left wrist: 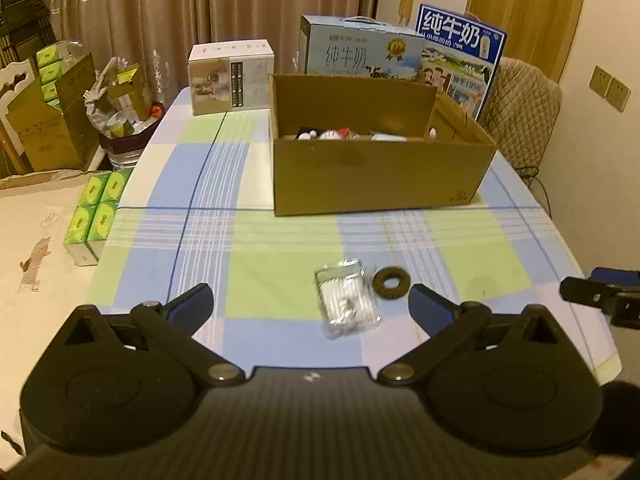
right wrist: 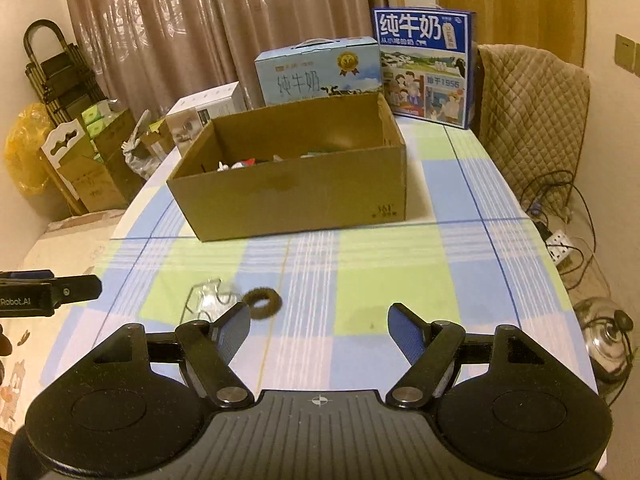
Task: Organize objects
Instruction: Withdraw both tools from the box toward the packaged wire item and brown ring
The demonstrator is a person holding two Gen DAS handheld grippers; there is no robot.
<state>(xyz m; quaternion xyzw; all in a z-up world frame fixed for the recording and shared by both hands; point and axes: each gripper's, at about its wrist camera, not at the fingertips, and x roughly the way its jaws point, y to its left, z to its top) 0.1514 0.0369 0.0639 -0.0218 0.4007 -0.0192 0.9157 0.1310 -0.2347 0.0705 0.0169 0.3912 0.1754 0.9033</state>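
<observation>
Two hand-held grippers were shown above a table covered by a checked cloth [left wrist: 280, 264] in blue, green and white.

The left gripper [left wrist: 312, 304] was seen with its jaws spread very wide and nothing between them. The right gripper [right wrist: 320, 328] was likewise seen with its jaws well apart, though less widely, and nothing was held. Each gripper's tip appeared at the edge of the other's view.

A clear plastic packet [left wrist: 346, 300], apparently of white cotton swabs, lay flat on the cloth ahead of the left gripper. A dark brown hair ring [left wrist: 391, 283] lay just beside it on the right; whether the two touched could not be told. In the right wrist view the ring [right wrist: 262, 303] was seen just beyond the left fingertip of that gripper, with the packet [right wrist: 210, 300] to its left.

An open cardboard box [left wrist: 376, 176] stood farther back, near the middle of the table, well apart from both items. Several small objects, white, red and black, were visible inside it, too small to be identified.

Behind the box two milk cartons [left wrist: 360, 56] and a white carton [left wrist: 230, 80] stood at the far edge.
</observation>
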